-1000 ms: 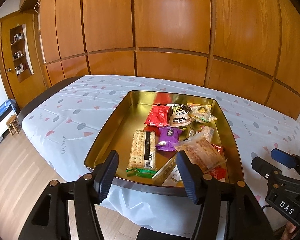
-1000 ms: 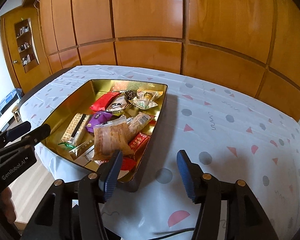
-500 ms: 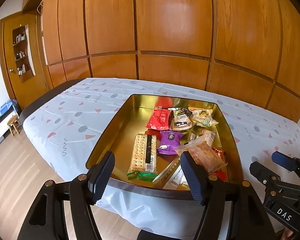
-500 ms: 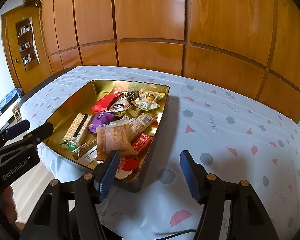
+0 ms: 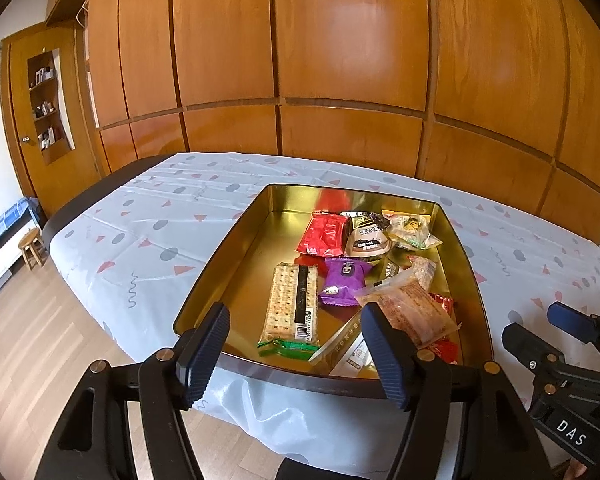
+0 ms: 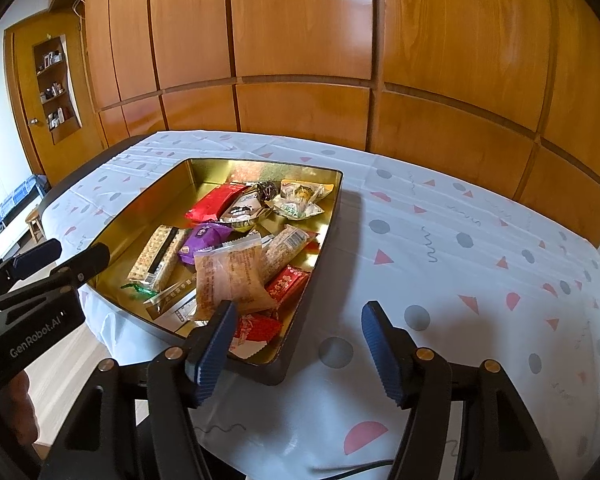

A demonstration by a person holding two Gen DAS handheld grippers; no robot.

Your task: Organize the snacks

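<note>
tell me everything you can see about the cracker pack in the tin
The cracker pack is a long clear wrapper showing pale square crackers in rows, with a dark stripe down its length and a white barcode label at its near end. It lies flat on the gold floor of the tin, left of the other snacks, long side pointing away from the camera. Its near end rests on a green wrapper, and a purple packet lies just to its right. Neither gripper touches it.

The tin [image 5: 204,280] sits on the table [image 5: 148,240] near its front edge, toward the left corner. All snacks lie inside it, crowded to its right half. The cracker pack [image 5: 294,304] lies at the middle front, the pouch [image 5: 346,280] just right of it, the wafer bag [image 5: 412,312] overlapping others at the right front. Three packets [image 5: 370,234] lie side by side at the back.
</note>
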